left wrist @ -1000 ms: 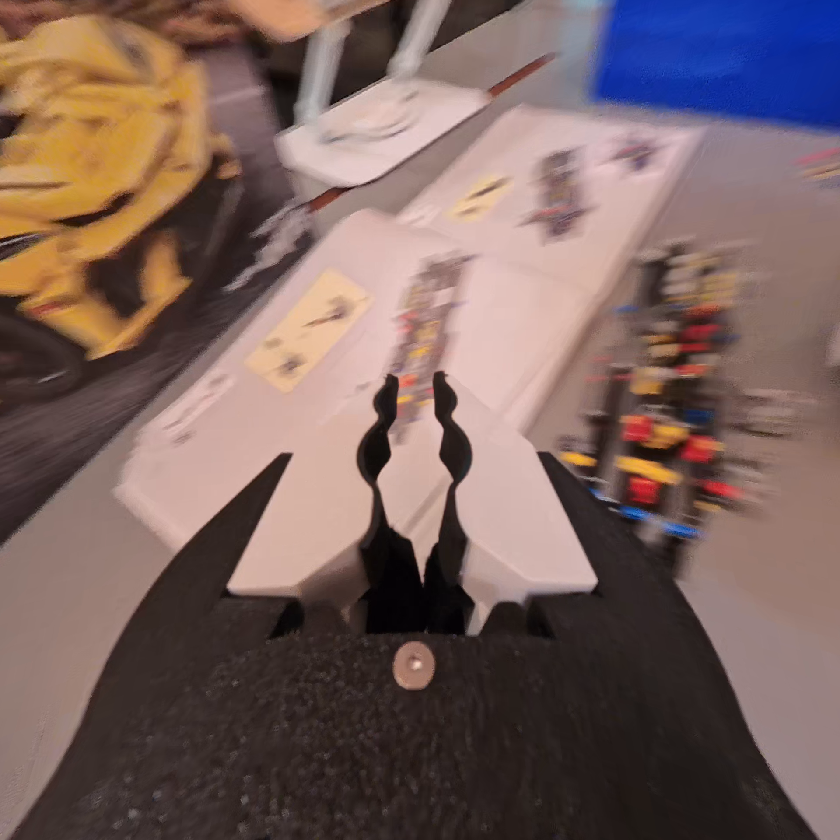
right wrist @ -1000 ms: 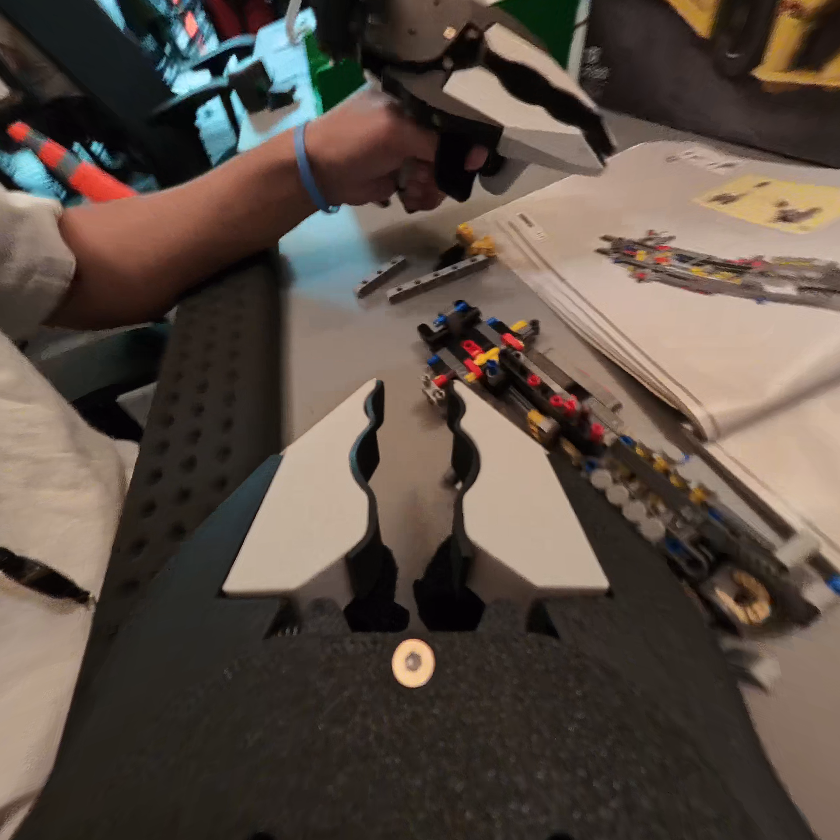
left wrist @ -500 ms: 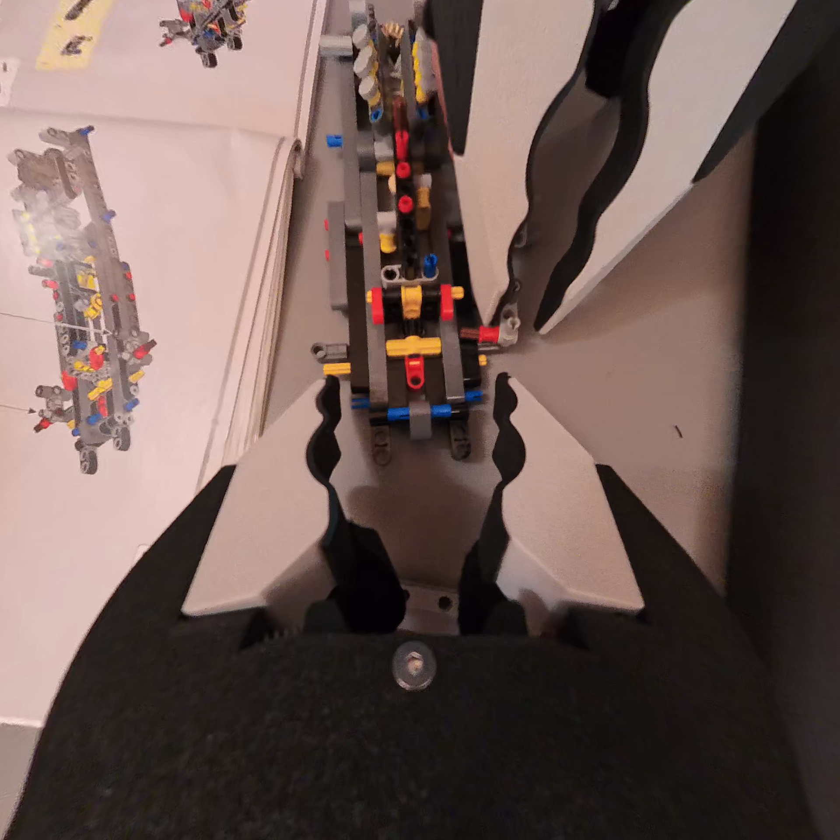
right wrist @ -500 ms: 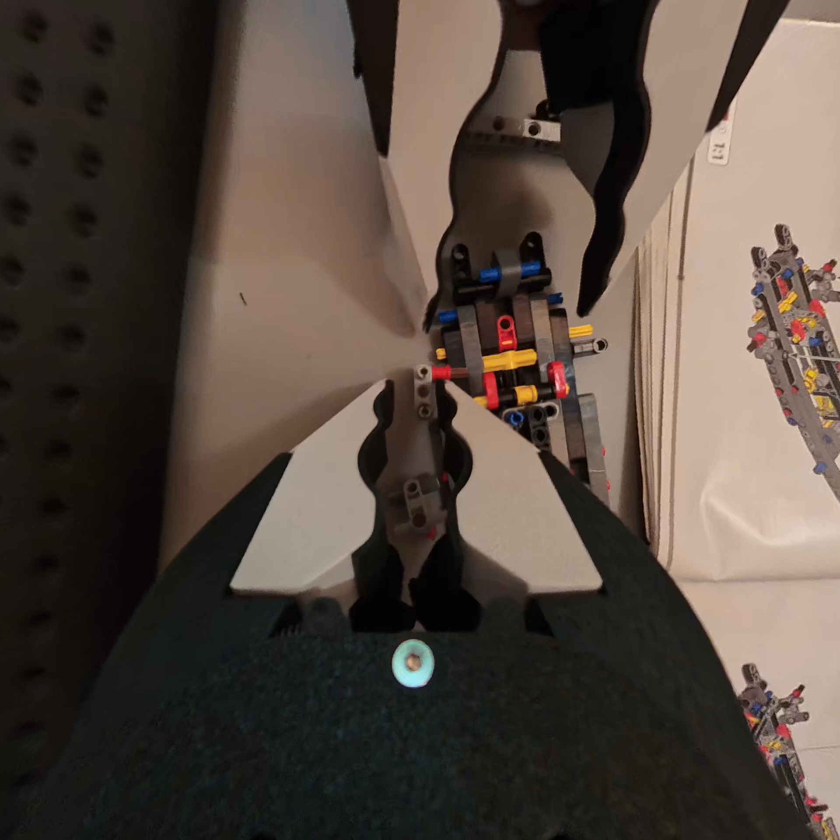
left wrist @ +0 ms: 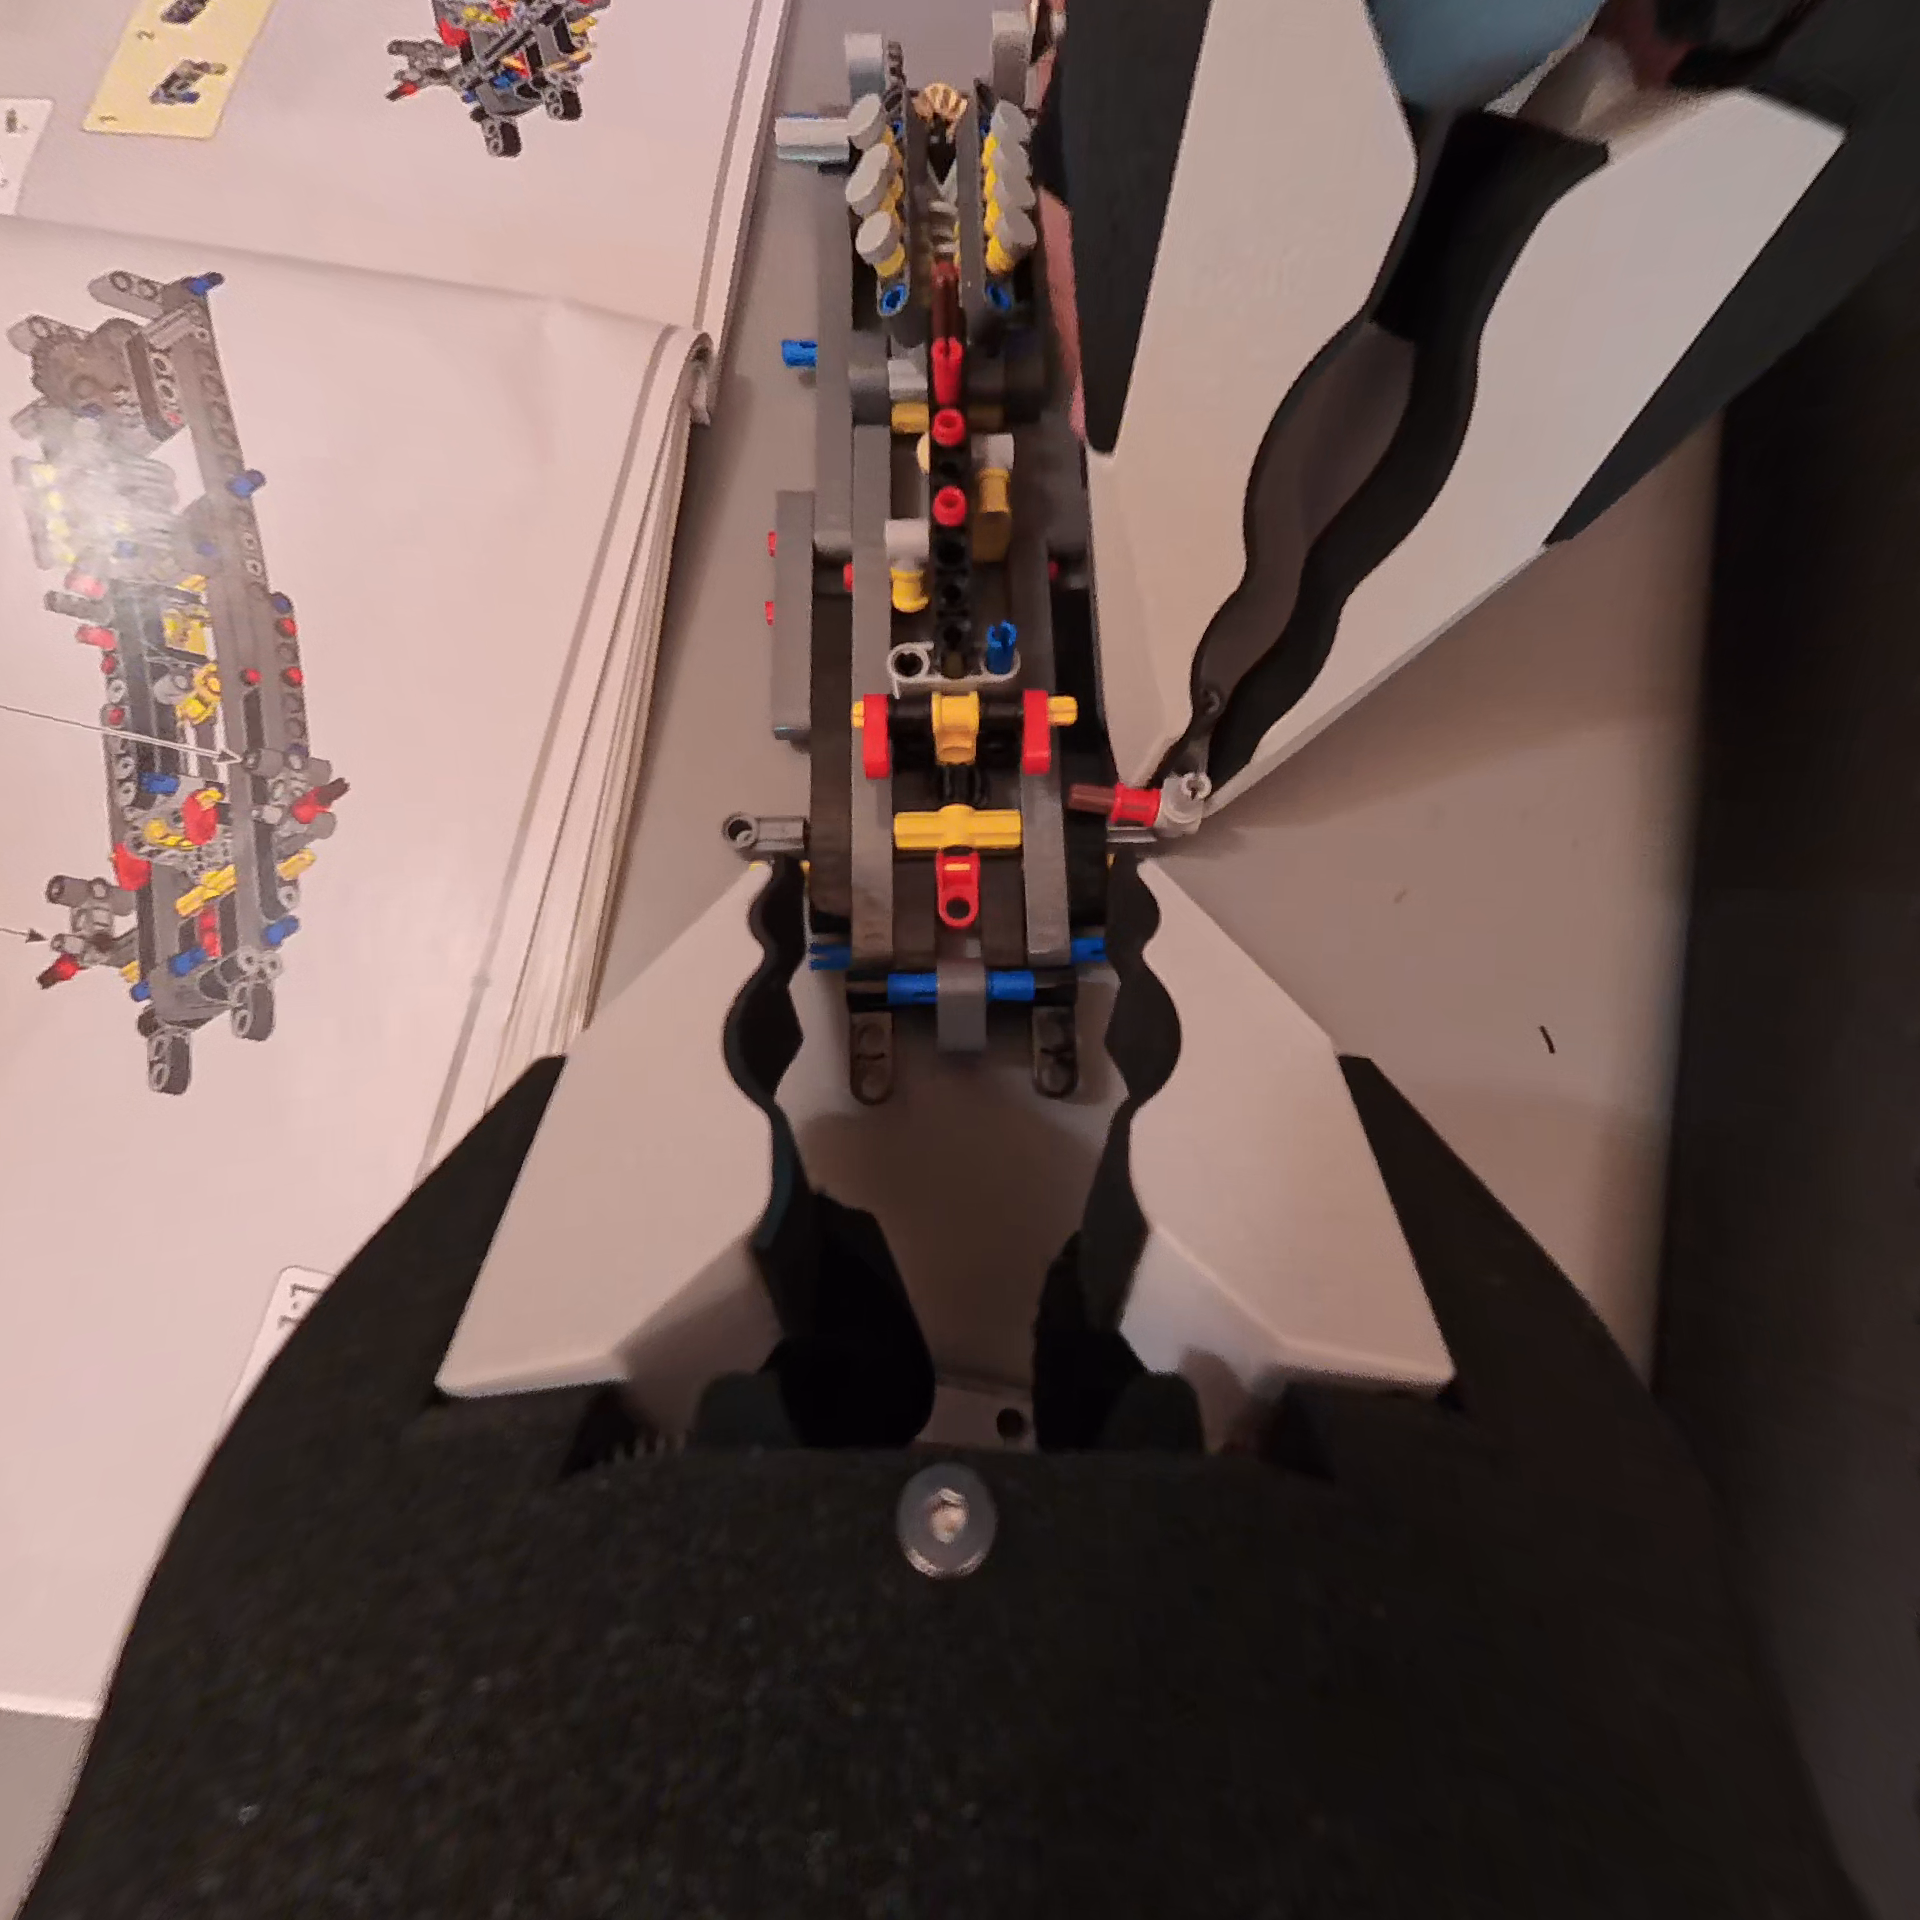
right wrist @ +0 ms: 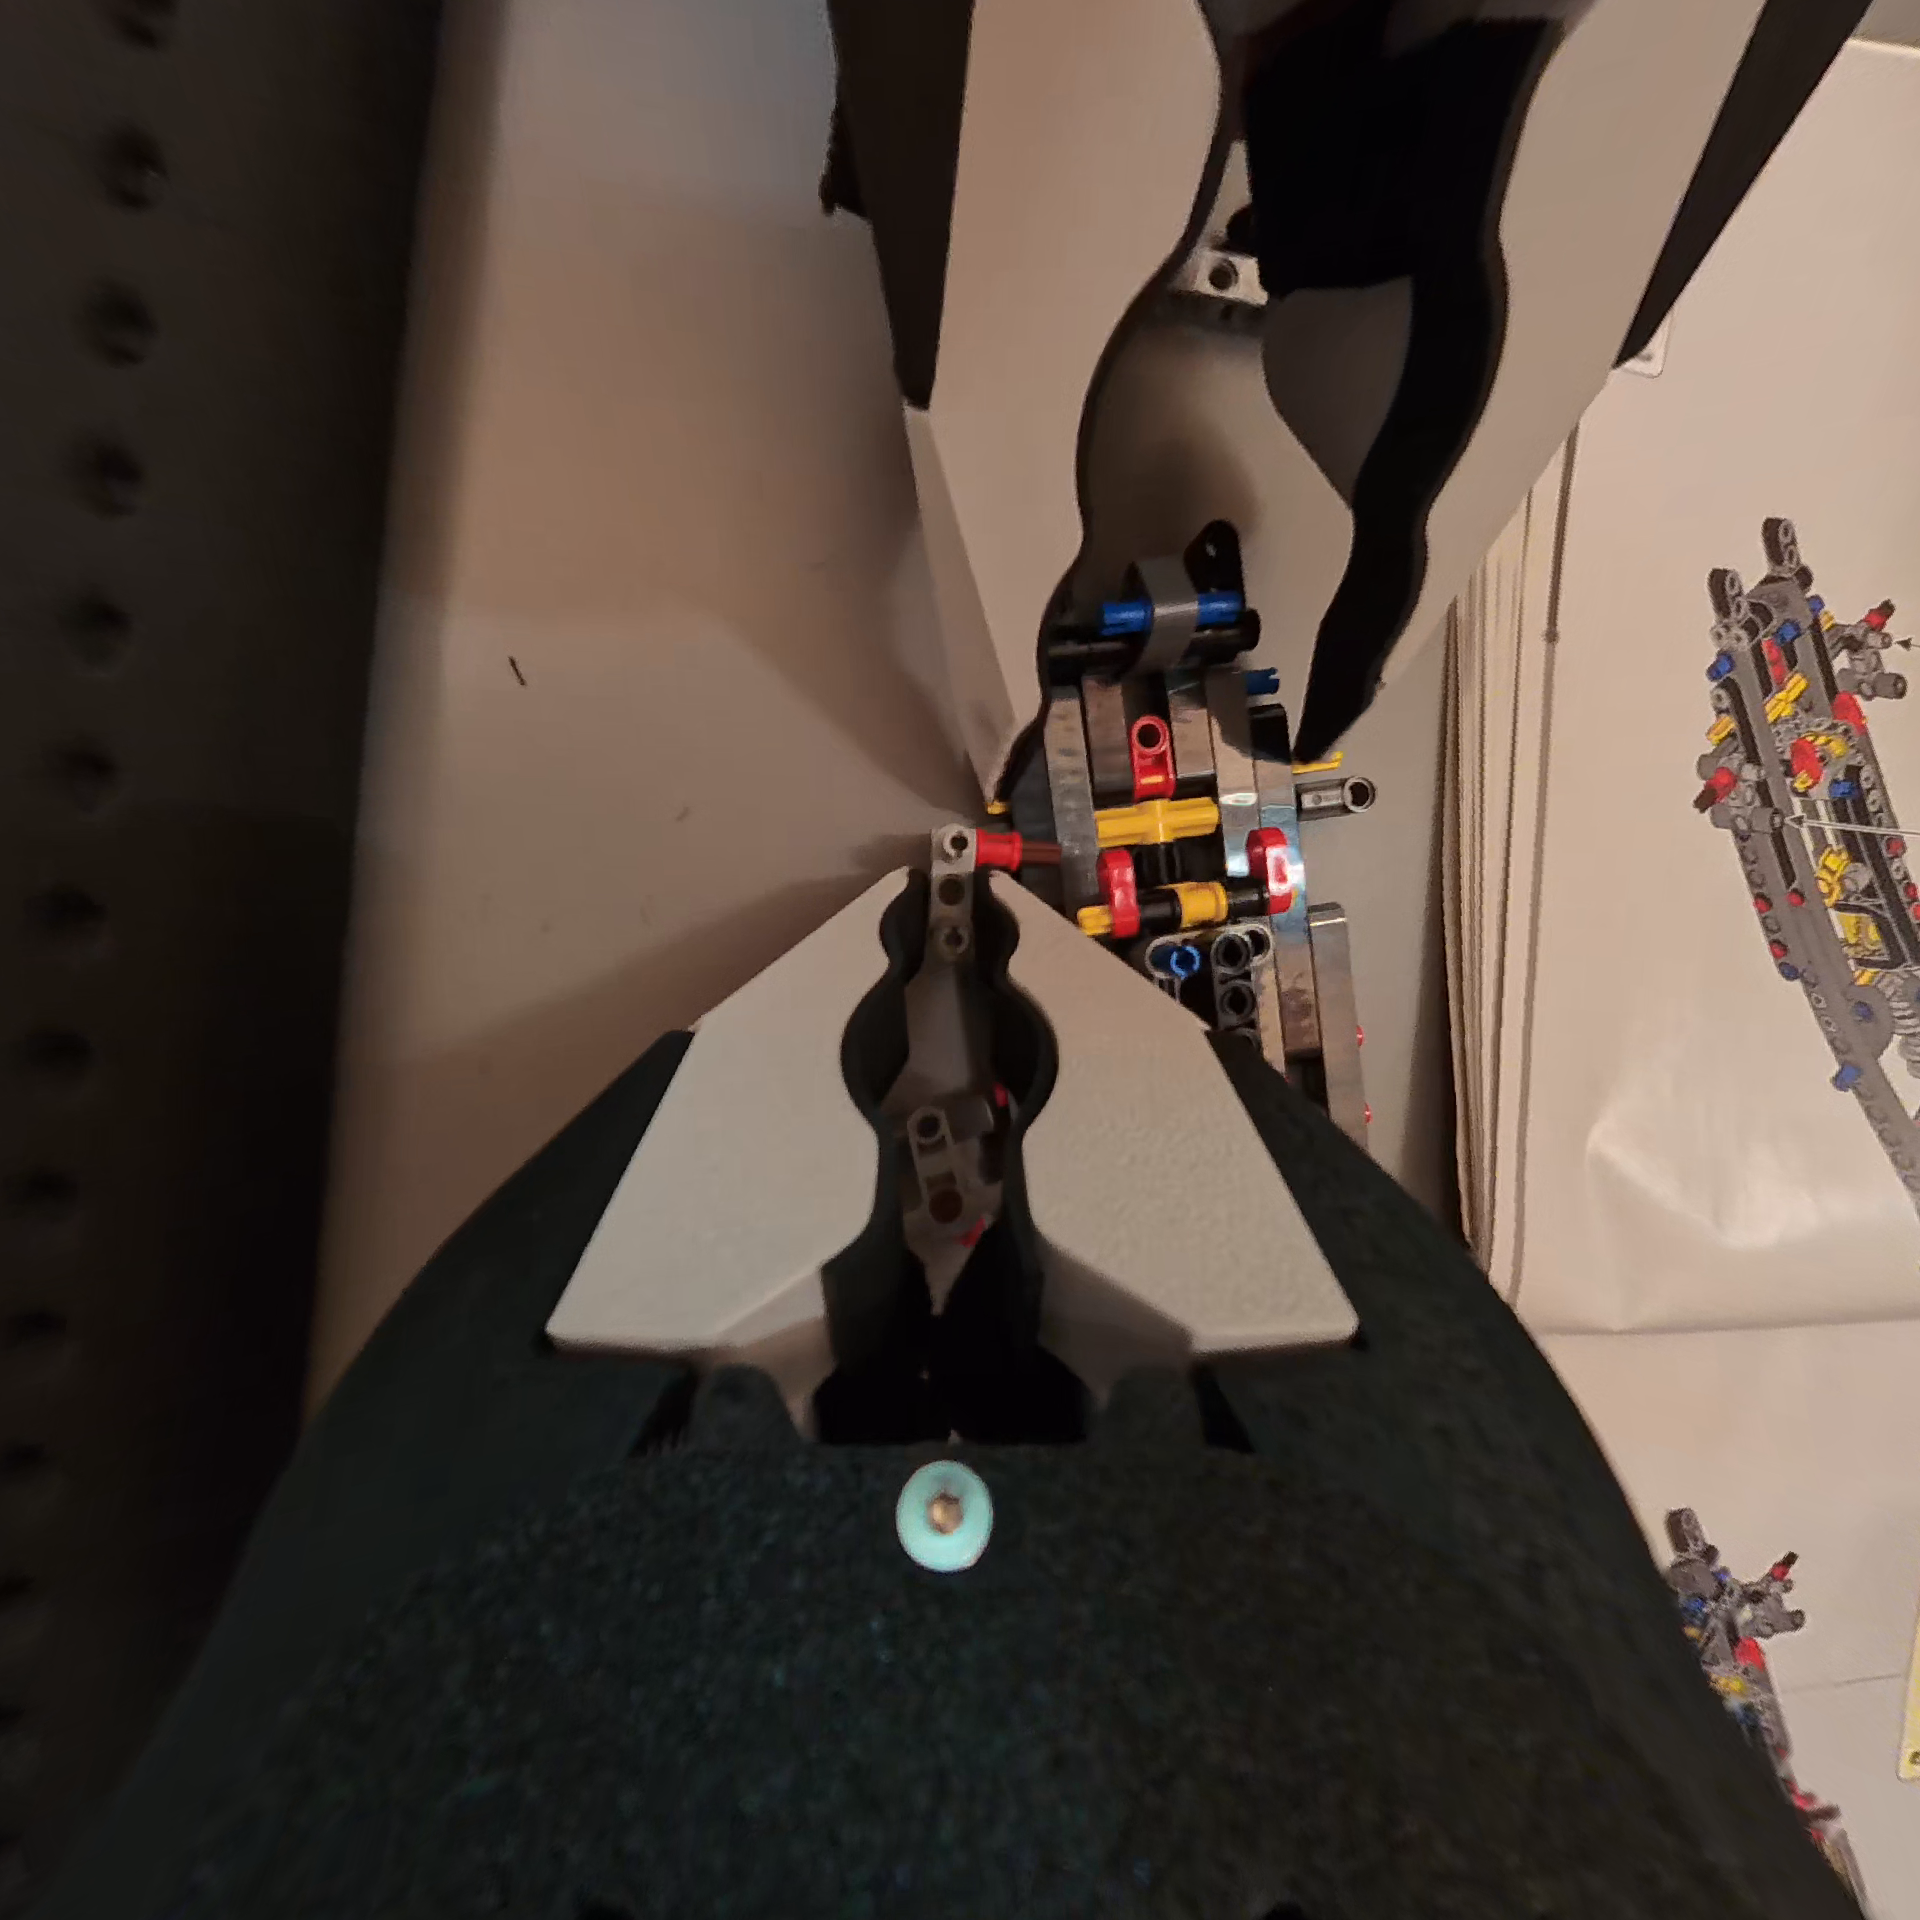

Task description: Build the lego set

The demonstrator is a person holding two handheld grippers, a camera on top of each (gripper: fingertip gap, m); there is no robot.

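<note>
A small grey connector (right wrist: pixel 951 883) is pinched in the right gripper (right wrist: pixel 951 883) and is being fitted onto the red pin (right wrist: pixel 1000 847) at the chassis (left wrist: pixel 940 727) side. The chassis lies on the table beside the manual (left wrist: pixel 312 623), straddled by the wide-spread left gripper (left wrist: pixel 956 883) (contact seemingly at its flanks). Next, a straight sideways push is judged necessary.

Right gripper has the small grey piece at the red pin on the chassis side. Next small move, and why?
Probably push the grey connector a touch further onto the red pin, toward the chassis. The right gripper is shut on it and its end hole already meets the pin tip. The left gripper straddles the chassis end, jaws open, so closing it first might help brace.
</note>
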